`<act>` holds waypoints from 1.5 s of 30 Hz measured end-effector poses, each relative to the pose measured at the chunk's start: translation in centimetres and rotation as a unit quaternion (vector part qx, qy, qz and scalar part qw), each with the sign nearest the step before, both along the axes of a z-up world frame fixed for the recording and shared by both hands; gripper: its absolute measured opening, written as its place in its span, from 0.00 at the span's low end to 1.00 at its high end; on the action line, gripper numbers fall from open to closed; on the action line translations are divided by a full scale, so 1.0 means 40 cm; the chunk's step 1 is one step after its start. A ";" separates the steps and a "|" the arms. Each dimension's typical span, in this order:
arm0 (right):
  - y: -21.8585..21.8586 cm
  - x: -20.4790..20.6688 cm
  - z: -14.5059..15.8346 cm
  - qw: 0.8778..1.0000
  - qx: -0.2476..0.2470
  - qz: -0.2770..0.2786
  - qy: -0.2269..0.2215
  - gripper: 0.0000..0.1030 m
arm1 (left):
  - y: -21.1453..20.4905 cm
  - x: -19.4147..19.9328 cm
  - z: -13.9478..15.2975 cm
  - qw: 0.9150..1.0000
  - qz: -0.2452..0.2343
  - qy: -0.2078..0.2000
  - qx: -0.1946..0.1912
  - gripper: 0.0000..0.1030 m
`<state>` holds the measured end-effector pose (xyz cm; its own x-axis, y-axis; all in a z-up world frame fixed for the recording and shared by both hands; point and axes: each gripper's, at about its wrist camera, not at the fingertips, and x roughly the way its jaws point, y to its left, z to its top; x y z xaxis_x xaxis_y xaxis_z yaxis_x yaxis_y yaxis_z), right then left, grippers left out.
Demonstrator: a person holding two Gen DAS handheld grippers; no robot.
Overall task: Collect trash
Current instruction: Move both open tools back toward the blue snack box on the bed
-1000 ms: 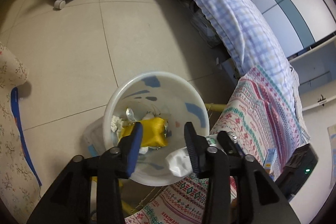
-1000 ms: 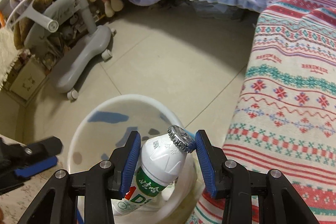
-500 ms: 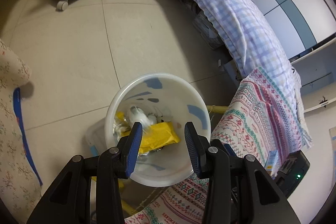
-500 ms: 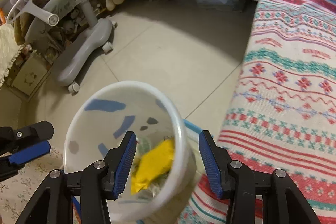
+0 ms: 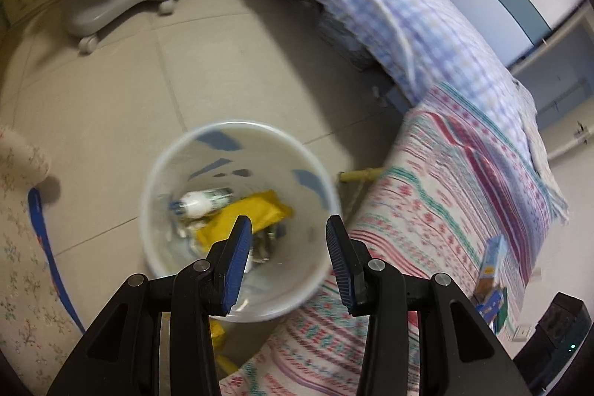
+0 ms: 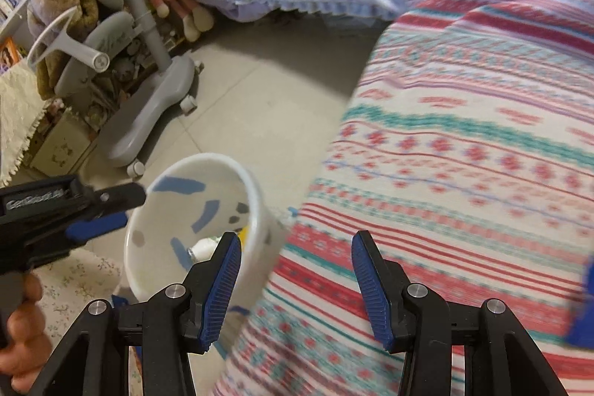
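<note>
Hovering left gripper (image 5: 289, 226) over white bin (image 5: 315, 279), jaws apart, holding nothing. We see white bottle (image 5: 202, 202) lying inside bin beside yellow wrapper (image 5: 247, 217). Our right gripper (image 6: 296, 247) spread wide, empty, above patterned blanket (image 6: 464, 143) edge, bin (image 6: 256, 210) just left. Grey chair base (image 6: 148, 121) well apart on tiled floor (image 5: 122, 91).

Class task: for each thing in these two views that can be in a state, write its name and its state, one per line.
left gripper: open, empty, above the bin.
right gripper: open, empty.
white bin: upright on the floor, partly filled.
white bottle: lying on its side inside the bin.
yellow wrapper: lying in the bin beside the bottle.
</note>
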<state>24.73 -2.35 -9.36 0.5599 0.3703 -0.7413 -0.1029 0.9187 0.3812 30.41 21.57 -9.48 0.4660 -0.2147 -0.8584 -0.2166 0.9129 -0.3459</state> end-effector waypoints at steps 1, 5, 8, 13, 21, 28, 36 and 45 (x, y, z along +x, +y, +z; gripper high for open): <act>-0.025 -0.013 0.010 1.000 0.001 -0.005 -0.001 0.54 | -0.023 0.000 0.006 1.000 -0.012 -0.003 0.002 0.43; -0.121 -0.058 0.042 1.000 -0.004 -0.028 -0.008 0.56 | -0.145 -0.003 0.026 0.997 -0.069 -0.016 0.028 0.43; -0.192 -0.087 0.050 0.999 -0.011 -0.049 -0.006 0.56 | -0.240 -0.010 0.032 0.993 -0.104 -0.022 0.059 0.43; -0.331 -0.135 0.039 0.995 -0.003 -0.097 0.016 0.57 | -0.391 -0.035 0.034 0.984 -0.161 -0.026 0.070 0.43; -0.512 -0.200 0.035 0.987 0.004 -0.154 0.039 0.57 | -0.606 -0.076 0.032 0.968 -0.240 -0.023 0.066 0.43; -0.631 -0.253 0.023 0.979 0.003 -0.196 0.045 0.57 | -0.749 -0.101 0.001 0.955 -0.286 -0.012 0.082 0.43; -0.702 -0.279 -0.016 0.977 -0.018 -0.202 0.063 0.57 | -0.822 -0.105 -0.046 0.945 -0.314 0.006 0.091 0.43; -0.740 -0.287 -0.052 0.974 0.022 -0.208 0.085 0.57 | -0.795 -0.093 -0.096 0.949 -0.312 0.043 0.011 0.43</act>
